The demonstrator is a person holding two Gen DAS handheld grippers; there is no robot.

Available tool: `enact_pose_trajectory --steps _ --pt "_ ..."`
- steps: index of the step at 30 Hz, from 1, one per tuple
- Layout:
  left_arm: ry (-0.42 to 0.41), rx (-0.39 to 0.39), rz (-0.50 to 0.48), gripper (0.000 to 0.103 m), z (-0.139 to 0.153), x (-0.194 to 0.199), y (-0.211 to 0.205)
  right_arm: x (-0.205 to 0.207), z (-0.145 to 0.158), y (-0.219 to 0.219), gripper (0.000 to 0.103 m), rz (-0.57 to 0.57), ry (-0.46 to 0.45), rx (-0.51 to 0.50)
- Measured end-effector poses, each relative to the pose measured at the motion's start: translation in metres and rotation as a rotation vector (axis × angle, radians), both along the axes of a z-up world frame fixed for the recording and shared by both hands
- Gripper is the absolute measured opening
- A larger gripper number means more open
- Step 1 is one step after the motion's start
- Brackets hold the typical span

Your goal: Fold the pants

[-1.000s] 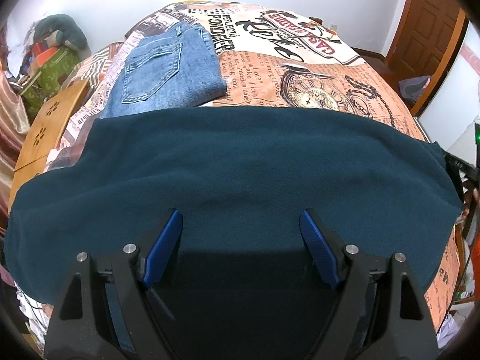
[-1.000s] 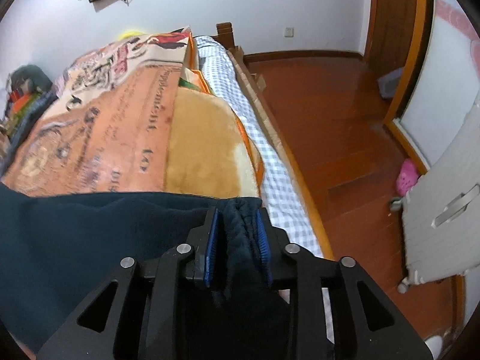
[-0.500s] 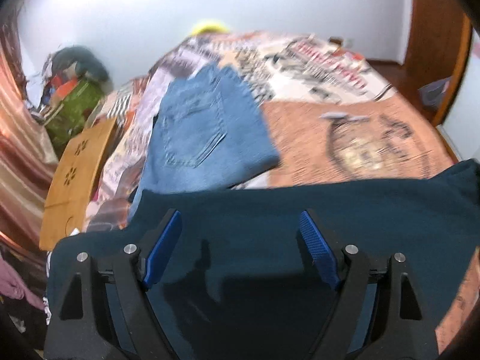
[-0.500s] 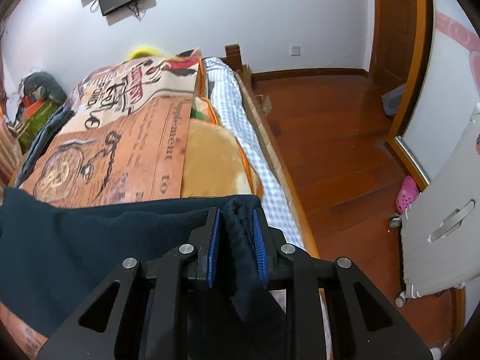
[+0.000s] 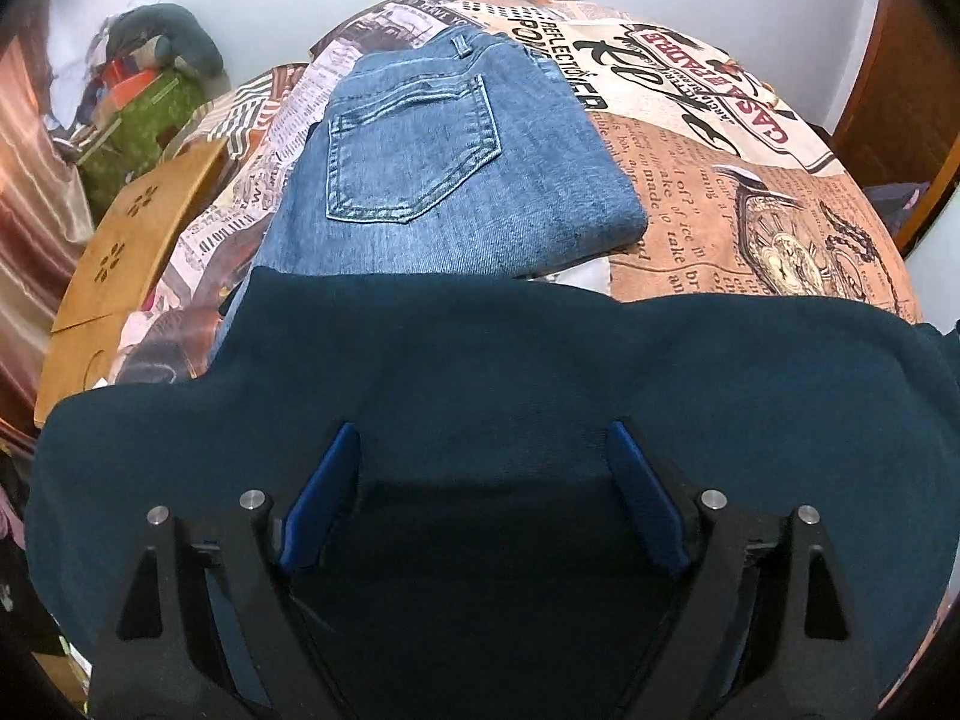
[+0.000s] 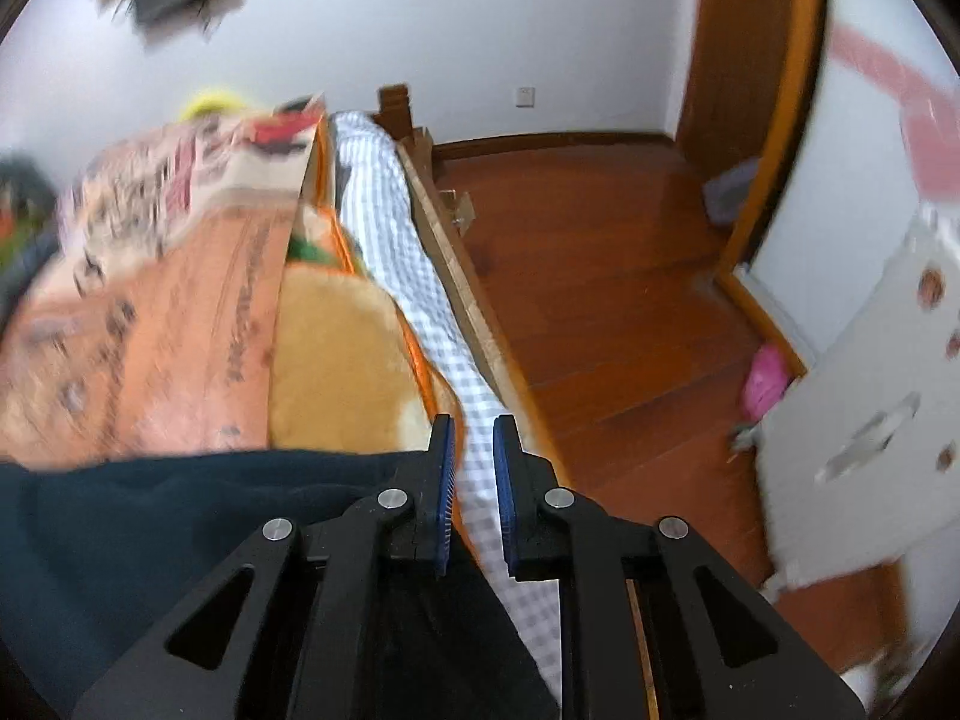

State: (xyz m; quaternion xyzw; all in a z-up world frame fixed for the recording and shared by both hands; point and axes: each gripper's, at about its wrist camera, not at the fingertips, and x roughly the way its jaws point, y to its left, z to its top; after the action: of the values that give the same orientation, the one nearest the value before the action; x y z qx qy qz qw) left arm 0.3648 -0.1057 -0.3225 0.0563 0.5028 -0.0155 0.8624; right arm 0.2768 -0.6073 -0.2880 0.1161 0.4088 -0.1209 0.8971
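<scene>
Dark teal pants (image 5: pixel 480 372) lie spread across the near part of the bed. My left gripper (image 5: pixel 483 450) is open, its blue pads wide apart just above the cloth, holding nothing. In the right wrist view the teal pants (image 6: pixel 180 516) lie to the left of my right gripper (image 6: pixel 474 450), at the bed's right edge. Its jaws stand a narrow gap apart with nothing between them; checked sheet shows through the gap.
Folded blue jeans (image 5: pixel 444 168) lie on the newspaper-print bedspread (image 5: pixel 750 192) beyond the teal pants. A wooden board (image 5: pixel 120 264) and a clutter pile stand at the left. The bed's wooden rail (image 6: pixel 456 276), wood floor (image 6: pixel 600 276) and a white cabinet (image 6: pixel 870 420) are on the right.
My right gripper has let go of the teal pants' edge and its jaws have parted slightly. My left gripper has swung back over the pants, still open.
</scene>
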Motion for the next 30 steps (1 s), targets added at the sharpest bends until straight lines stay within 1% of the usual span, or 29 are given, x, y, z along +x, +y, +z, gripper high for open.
enact_pose_trajectory --steps 1,2,4,6,7,9,11,13,15,18,21,25,27,28,30 --pt "-0.002 0.005 -0.001 0.086 0.001 -0.001 -0.001 -0.008 0.008 -0.007 0.012 0.002 -0.017 0.044" --pt "-0.003 0.013 -0.003 0.086 0.003 0.0 -0.002 -0.015 0.015 -0.01 0.012 0.007 -0.026 0.055" --pt "-0.008 0.026 -0.012 0.084 0.009 -0.002 -0.006 -0.034 0.031 -0.011 0.013 0.032 -0.035 0.041" --pt "-0.019 0.004 -0.034 0.083 0.02 -0.009 -0.011 -0.051 0.045 -0.007 0.024 0.066 -0.035 0.028" --pt "-0.03 -0.012 -0.047 0.083 0.026 -0.014 -0.014 -0.062 0.052 -0.005 0.027 0.086 -0.04 0.029" --pt "-0.063 -0.036 -0.085 0.083 0.042 -0.027 -0.024 -0.078 0.062 0.0 0.04 0.108 -0.054 0.031" --pt "-0.088 -0.049 -0.13 0.083 0.054 -0.04 -0.036 -0.095 0.068 0.006 0.044 0.13 -0.071 0.054" --pt "-0.105 -0.055 -0.179 0.083 0.064 -0.054 -0.049 -0.104 0.068 0.016 0.045 0.157 -0.074 0.082" --pt "-0.11 -0.05 -0.225 0.083 0.066 -0.066 -0.061 -0.109 0.066 0.026 0.045 0.183 -0.071 0.094" --pt "-0.106 -0.028 -0.264 0.083 0.061 -0.078 -0.076 -0.101 0.059 0.039 0.045 0.212 -0.063 0.099" --pt "-0.096 -0.018 -0.271 0.083 0.052 -0.081 -0.083 -0.088 0.051 0.044 0.045 0.218 -0.054 0.122" --pt "-0.05 -0.037 -0.242 0.083 0.036 -0.074 -0.082 -0.061 0.042 0.056 0.045 0.247 -0.044 0.131" --pt "-0.017 -0.038 -0.219 0.083 0.023 -0.069 -0.079 -0.047 0.036 0.061 0.045 0.264 -0.03 0.117" --pt "-0.001 -0.05 -0.213 0.084 0.019 -0.068 -0.077 -0.036 0.031 0.064 0.045 0.271 -0.015 0.101" --pt "0.0 -0.084 -0.204 0.084 0.017 -0.068 -0.073 -0.021 0.02 0.067 0.045 0.275 0.013 0.082"
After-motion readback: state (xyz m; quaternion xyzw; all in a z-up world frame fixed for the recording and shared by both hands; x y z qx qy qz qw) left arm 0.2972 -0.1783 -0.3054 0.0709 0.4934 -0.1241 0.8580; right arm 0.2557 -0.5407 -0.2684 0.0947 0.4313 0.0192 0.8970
